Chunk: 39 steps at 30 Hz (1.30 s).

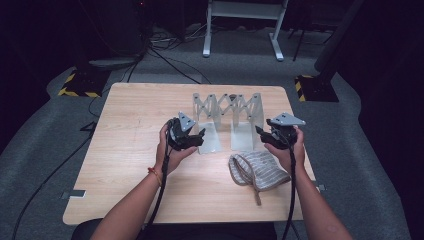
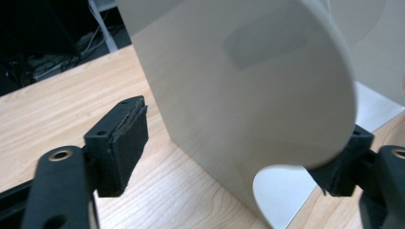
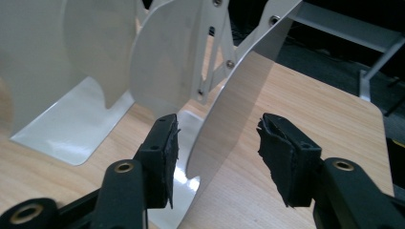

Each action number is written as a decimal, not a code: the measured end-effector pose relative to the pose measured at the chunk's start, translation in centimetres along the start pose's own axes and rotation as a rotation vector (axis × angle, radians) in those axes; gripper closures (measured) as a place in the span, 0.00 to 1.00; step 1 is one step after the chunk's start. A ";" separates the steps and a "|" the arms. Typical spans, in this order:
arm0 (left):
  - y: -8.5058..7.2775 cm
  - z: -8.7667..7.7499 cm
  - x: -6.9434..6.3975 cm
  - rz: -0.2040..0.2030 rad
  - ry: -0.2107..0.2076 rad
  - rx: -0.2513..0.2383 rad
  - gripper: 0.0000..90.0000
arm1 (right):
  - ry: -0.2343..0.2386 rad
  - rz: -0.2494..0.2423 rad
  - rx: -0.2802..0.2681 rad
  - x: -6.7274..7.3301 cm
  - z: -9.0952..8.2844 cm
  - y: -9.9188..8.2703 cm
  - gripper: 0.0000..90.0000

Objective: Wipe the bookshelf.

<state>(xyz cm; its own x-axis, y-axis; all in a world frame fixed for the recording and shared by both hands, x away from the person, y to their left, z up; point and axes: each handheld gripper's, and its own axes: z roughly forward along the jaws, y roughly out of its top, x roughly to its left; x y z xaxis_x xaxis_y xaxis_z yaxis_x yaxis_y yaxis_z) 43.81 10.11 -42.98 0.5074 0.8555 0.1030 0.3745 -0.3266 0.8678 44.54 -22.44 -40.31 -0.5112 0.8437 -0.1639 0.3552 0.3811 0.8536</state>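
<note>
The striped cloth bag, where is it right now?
In the high view the striped cloth bag lies on the table, near its right front, just below the right gripper.

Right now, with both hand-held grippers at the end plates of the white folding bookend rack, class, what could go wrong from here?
1. The right hand-held gripper has its jaws astride the thin right end plate without pressing it; closing off-centre could let the plate slip.
2. The left hand-held gripper straddles the wide left end plate loosely, so uneven pulling might skew the rack.
3. The striped cloth pouch lies near the right hand and could be snagged.
</note>
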 end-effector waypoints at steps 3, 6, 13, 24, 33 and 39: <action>0.5 0.1 -0.4 -0.006 -0.006 -0.013 0.27 | -0.022 0.011 0.015 -0.2 0.8 0.2 0.54; 0.8 0.3 -0.5 -0.016 -0.005 -0.016 0.27 | -0.024 0.028 0.032 -0.1 1.6 0.4 0.55; 1.0 1.2 -0.5 -0.057 0.046 0.006 0.32 | -0.037 0.095 0.044 -0.3 3.2 0.3 0.63; 0.9 1.8 -0.7 -0.059 0.086 -0.009 0.52 | -0.063 0.120 0.038 -0.4 3.8 0.3 0.79; 0.7 1.3 0.6 -0.096 0.165 -0.024 0.72 | -0.034 0.116 0.016 0.2 3.0 0.5 0.82; 0.6 0.6 1.9 -0.106 0.234 -0.042 0.92 | -0.103 0.152 0.007 0.2 3.0 0.5 0.94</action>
<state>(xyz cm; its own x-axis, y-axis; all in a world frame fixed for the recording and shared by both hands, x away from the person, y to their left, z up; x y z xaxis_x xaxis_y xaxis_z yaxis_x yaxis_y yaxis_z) 45.48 11.31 -42.54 0.2717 0.9554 0.1158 0.3813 -0.2173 0.8986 46.99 -20.97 -41.42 -0.3684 0.9260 -0.0831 0.4281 0.2483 0.8690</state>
